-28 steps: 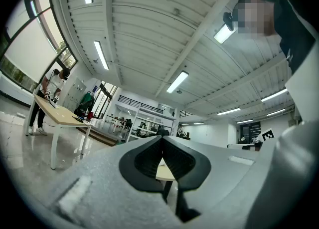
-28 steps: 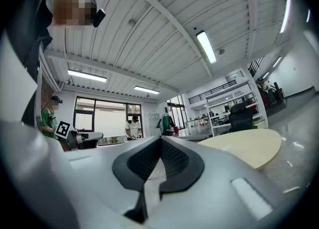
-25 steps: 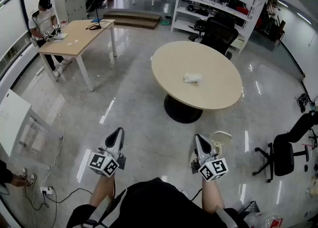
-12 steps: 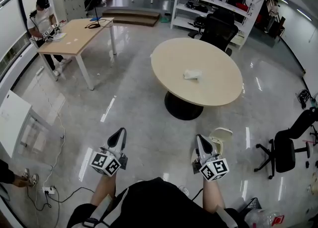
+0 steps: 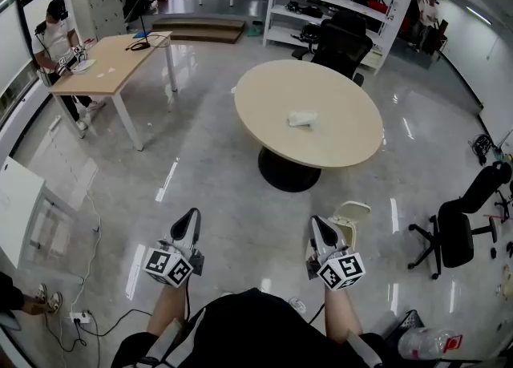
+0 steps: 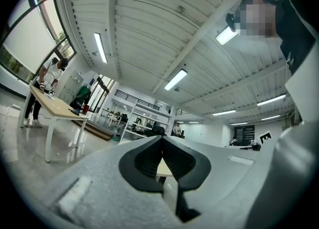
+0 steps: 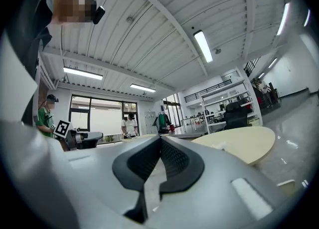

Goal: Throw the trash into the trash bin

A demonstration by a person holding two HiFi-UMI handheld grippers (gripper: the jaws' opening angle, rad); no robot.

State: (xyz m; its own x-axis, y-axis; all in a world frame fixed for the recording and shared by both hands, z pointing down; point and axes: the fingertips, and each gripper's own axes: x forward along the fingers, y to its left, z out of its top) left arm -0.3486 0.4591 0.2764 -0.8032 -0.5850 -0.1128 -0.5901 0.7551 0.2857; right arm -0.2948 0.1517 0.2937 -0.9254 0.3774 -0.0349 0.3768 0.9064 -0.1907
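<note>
Slightly leftward now in the head view, the round beige wooden table (image 5: 341, 106) carries the crumpled white paper trash (image 5: 302, 119) near its middle. The white lidded trash bin (image 5: 353, 216) stands on the floor beside the table's foot. The left gripper (image 5: 191, 214) and right gripper (image 5: 318, 222) hang short of the table, apparently on approach. In the left gripper view the jaws are pressed together and empty. The right gripper view shows the same, facing the table.
</note>
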